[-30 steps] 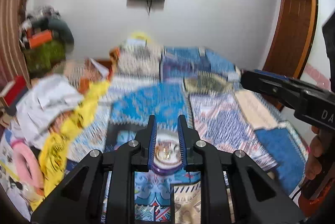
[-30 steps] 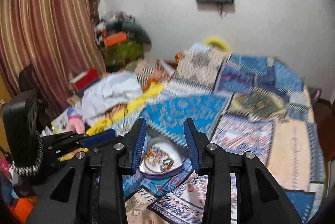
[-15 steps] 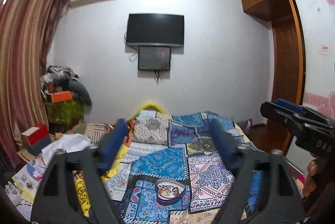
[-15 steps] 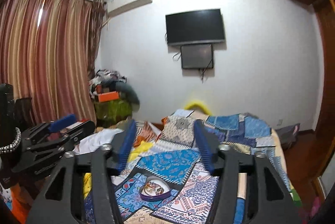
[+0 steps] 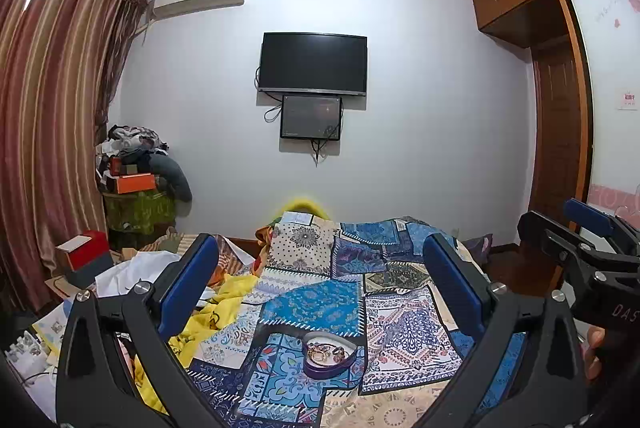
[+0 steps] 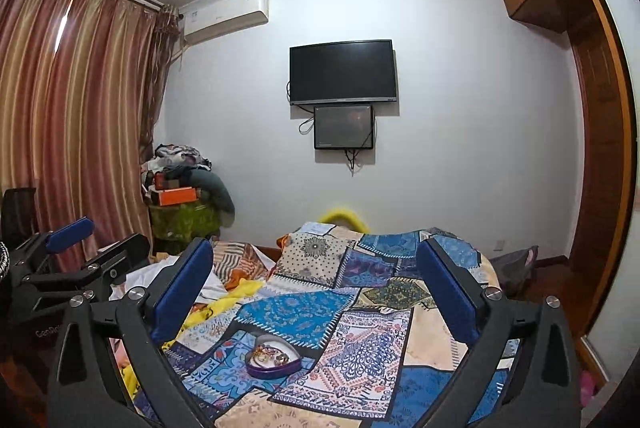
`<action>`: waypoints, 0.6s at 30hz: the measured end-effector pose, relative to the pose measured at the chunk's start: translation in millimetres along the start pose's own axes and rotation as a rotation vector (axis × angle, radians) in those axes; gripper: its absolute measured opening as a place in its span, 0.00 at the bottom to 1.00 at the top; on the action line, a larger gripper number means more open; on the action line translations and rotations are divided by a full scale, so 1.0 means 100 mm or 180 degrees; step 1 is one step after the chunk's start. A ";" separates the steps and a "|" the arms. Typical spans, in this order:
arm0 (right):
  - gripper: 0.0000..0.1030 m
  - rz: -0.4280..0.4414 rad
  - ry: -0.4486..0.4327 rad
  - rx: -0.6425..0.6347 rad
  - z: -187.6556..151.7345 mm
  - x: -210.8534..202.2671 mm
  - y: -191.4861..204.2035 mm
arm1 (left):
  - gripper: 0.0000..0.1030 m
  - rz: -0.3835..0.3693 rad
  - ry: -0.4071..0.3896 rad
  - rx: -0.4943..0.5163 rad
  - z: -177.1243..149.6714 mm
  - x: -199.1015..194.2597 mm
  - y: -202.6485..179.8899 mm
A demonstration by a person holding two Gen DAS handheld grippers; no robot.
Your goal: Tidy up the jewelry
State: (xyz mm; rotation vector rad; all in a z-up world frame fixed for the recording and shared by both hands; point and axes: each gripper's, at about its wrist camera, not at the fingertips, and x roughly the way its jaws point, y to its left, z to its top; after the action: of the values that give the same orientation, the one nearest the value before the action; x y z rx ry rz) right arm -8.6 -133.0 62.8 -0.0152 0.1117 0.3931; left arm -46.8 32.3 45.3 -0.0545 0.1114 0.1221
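Note:
A purple heart-shaped box (image 5: 329, 355) with several gold jewelry pieces inside sits on the patchwork bedspread (image 5: 316, 308); it also shows in the right wrist view (image 6: 273, 357). My left gripper (image 5: 320, 286) is open wide and empty, raised well above and behind the box. My right gripper (image 6: 314, 286) is open wide and empty, also held high above the box. Each gripper shows at the edge of the other's view: the right one (image 5: 588, 240) and the left one (image 6: 76, 248).
The bed carries a yellow cloth (image 5: 224, 308) and white clothes (image 5: 136, 268) on its left side. A cluttered pile (image 5: 136, 184) stands by the striped curtain. A TV (image 5: 313, 63) hangs on the far wall. A wooden wardrobe (image 5: 560, 108) is at the right.
Both grippers have opened wide and lifted up and back from the heart-shaped box, which the left one was shut on one second ago. The box stays on the bed.

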 end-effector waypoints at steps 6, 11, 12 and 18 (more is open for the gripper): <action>0.98 -0.0008 0.0001 -0.0028 -0.04 -0.11 0.01 | 1.00 0.0002 0.0012 -0.0003 -0.03 0.00 0.02; 0.98 0.0007 0.0030 -0.0055 -0.05 -0.11 0.04 | 1.00 0.0000 0.0036 0.0004 -0.03 0.03 0.00; 0.98 0.0009 0.0036 -0.0060 -0.06 -0.11 0.05 | 1.00 0.0000 0.0040 0.0001 -0.03 0.03 0.00; 0.98 0.0002 0.0069 -0.0067 -0.06 -0.10 0.03 | 1.00 -0.0014 0.0068 -0.0018 -0.05 0.05 0.01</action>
State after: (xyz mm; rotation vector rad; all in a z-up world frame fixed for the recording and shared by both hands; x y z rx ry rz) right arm -20.1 -134.1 57.7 -0.0403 0.1289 0.3947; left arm -42.5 33.3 39.5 -0.0616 0.1322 0.1174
